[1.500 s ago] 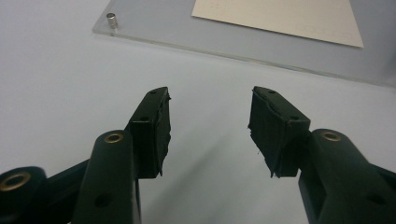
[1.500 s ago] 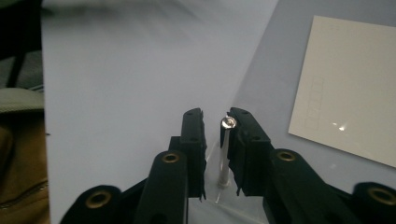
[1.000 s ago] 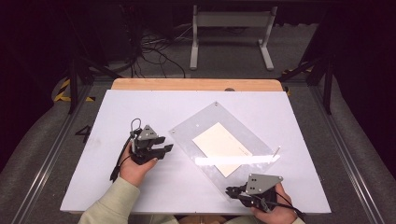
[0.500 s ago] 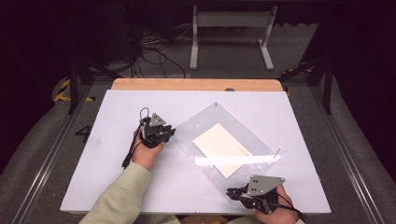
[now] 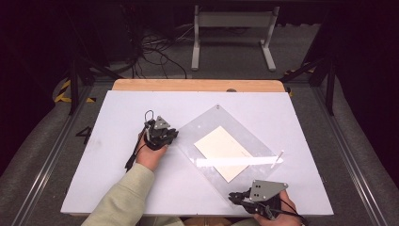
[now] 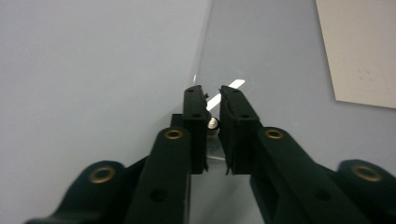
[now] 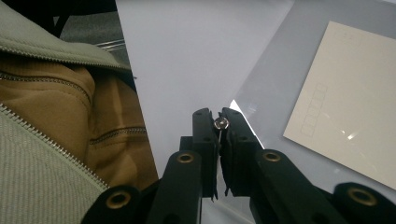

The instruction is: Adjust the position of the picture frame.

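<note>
the clear acrylic sheet (image 5: 226, 150) lies flat mid-table over a cream card (image 5: 223, 151), turned diamond-wise, long axis far-left to near-right. my left gripper (image 5: 170, 136) has just closed on its left corner; my right gripper (image 5: 234, 197) clamps the near corner.

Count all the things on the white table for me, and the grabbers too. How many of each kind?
Clear square plastic sheet: 1
Cream rectangular paper card: 1
Black two-jaw grippers: 2, left gripper and right gripper
Total: 4
</note>
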Demonstrator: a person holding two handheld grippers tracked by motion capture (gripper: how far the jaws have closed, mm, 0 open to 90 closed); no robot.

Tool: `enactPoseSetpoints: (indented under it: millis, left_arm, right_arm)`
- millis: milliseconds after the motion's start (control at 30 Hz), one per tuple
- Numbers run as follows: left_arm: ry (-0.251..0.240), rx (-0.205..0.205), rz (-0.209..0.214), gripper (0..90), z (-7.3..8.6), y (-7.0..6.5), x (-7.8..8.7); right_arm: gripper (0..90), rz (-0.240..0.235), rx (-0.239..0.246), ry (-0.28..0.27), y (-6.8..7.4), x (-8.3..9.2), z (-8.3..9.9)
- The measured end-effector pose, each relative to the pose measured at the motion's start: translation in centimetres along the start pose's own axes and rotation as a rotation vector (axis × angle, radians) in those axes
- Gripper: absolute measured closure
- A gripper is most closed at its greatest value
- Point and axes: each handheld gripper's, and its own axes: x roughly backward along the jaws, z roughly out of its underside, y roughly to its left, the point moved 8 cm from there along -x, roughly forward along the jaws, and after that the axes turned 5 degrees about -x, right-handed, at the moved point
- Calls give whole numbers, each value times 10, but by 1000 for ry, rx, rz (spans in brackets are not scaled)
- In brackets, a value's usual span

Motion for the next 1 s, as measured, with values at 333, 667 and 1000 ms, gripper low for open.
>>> enactPoseSetpoints:
  millis: [333,667,1000]
  left_arm:
    - [33,-29,15,842,2,-4,5]
    - [86,-64,53,842,5,-16,14]
    - [114,-147,95,842,2,-34,14]
  right_arm:
    - [848,17,-23,5,-3,7,-2]
    - [846,174,-98,-17,-44,41,-1]
    - [849,380,-244,-38,-109,61,15]
